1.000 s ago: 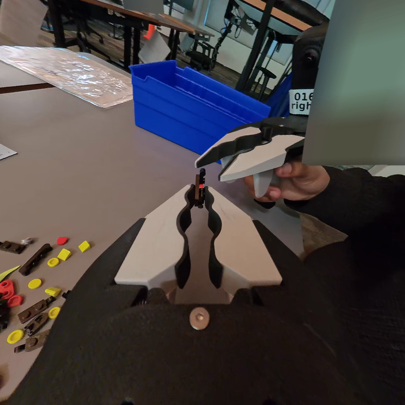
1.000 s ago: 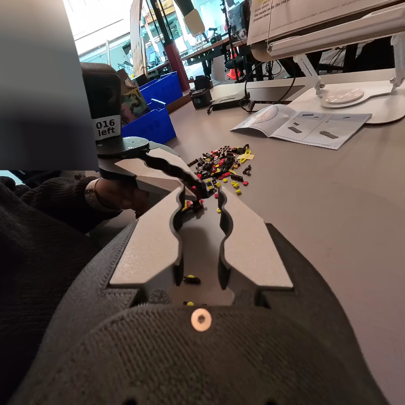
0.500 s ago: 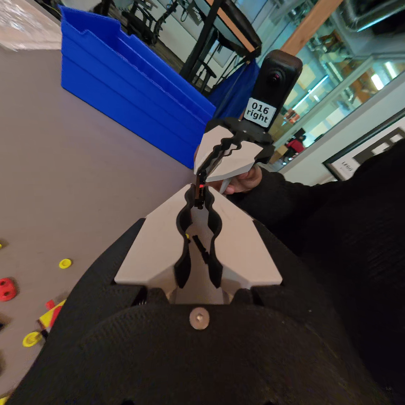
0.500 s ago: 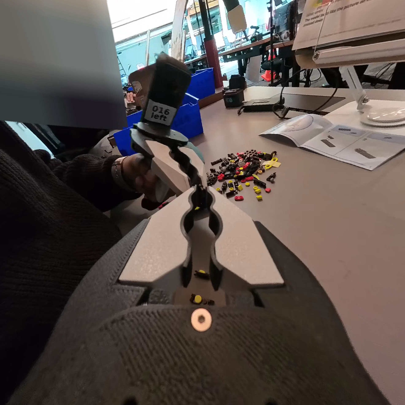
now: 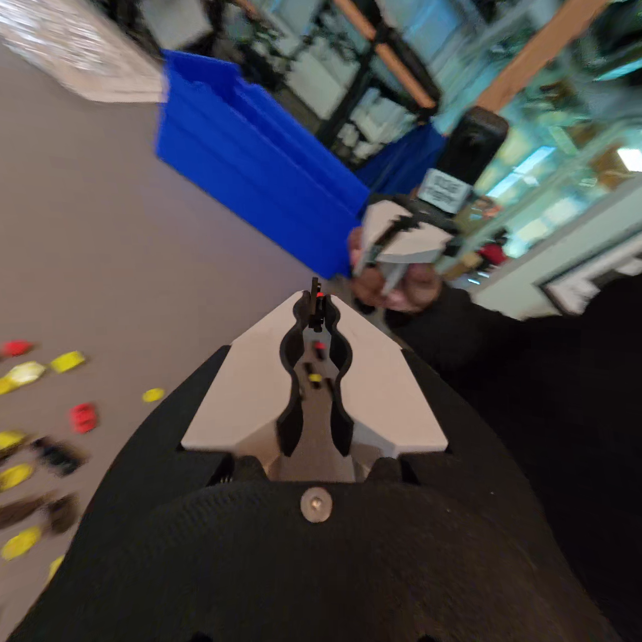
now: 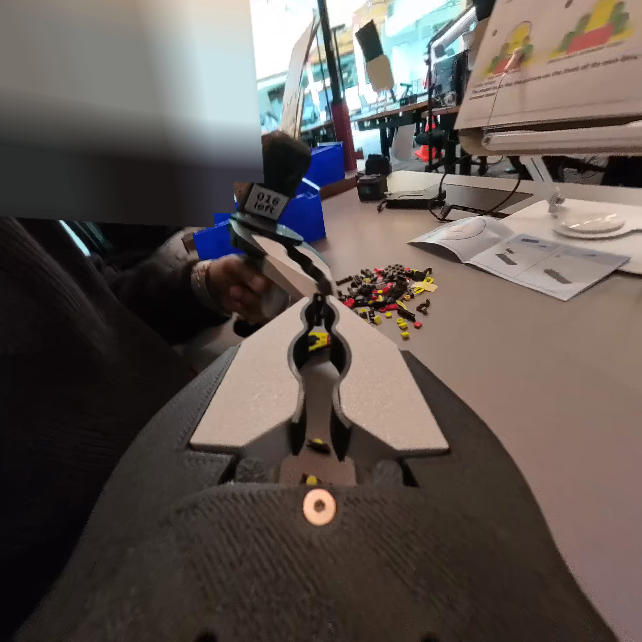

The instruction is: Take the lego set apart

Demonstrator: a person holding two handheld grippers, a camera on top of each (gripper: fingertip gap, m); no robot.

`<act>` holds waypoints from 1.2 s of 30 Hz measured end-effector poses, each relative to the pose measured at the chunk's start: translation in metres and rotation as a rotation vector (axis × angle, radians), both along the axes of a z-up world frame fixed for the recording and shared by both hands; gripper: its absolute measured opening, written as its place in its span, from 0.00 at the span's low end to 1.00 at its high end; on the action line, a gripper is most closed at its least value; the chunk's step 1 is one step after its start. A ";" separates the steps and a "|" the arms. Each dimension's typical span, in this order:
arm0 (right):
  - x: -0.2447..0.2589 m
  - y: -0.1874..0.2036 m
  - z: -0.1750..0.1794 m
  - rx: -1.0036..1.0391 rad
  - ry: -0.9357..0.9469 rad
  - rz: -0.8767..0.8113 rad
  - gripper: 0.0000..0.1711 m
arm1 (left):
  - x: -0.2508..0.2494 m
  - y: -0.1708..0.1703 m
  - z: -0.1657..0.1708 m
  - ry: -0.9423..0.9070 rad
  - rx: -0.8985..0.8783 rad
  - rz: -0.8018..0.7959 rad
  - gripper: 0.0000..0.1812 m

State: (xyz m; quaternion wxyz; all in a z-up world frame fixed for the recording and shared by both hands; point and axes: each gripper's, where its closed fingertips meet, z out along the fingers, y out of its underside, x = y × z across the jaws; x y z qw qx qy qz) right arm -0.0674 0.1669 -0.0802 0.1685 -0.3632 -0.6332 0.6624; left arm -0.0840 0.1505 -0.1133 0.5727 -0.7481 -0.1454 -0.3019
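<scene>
In the left wrist view my left gripper (image 5: 316,301) is shut on a small black lego piece with a red spot (image 5: 315,298), held above the grey table. My right gripper (image 5: 373,252) shows beyond it to the right, shut and apart from the left one. In the right wrist view my right gripper (image 6: 318,305) is shut on a thin black lego piece (image 6: 317,301), with a yellow-and-black part (image 6: 317,341) just behind the tips. The left gripper (image 6: 324,283) sits close behind it. The left view is blurred.
A pile of loose black, red and yellow lego pieces (image 6: 389,295) lies on the table (image 6: 503,364), also at the left edge of the left wrist view (image 5: 41,434). An open instruction booklet (image 6: 521,257) and a blue bin (image 5: 260,166) stand farther back. Spacing between my two grippers at the tips: around 5 cm.
A second ago the right gripper was open beside the left. Half a second ago it closed at the left gripper's piece. Now the two grippers have pulled apart, each shut on a piece.
</scene>
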 end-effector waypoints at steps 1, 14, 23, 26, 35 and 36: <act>-0.004 0.003 -0.002 -0.033 -0.012 -0.025 0.01 | -0.022 -0.001 -0.009 0.030 -0.038 0.113 0.03; -0.098 -0.061 -0.110 0.273 -0.456 -0.131 0.05 | -0.147 -0.070 -0.009 -0.214 0.078 0.650 0.03; -0.081 -0.041 -0.067 0.019 -0.316 -0.137 0.18 | -0.109 -0.042 0.003 -0.492 0.214 0.419 0.02; -0.078 -0.041 -0.048 -0.140 -0.294 -0.117 0.18 | -0.090 -0.029 0.007 -0.521 0.232 0.358 0.02; -0.072 -0.048 -0.034 -0.394 -0.349 -0.012 0.13 | -0.067 -0.016 0.005 -0.464 0.185 0.292 0.02; -0.074 -0.046 -0.036 -0.405 -0.360 -0.021 0.12 | -0.065 -0.016 0.007 -0.462 0.190 0.275 0.02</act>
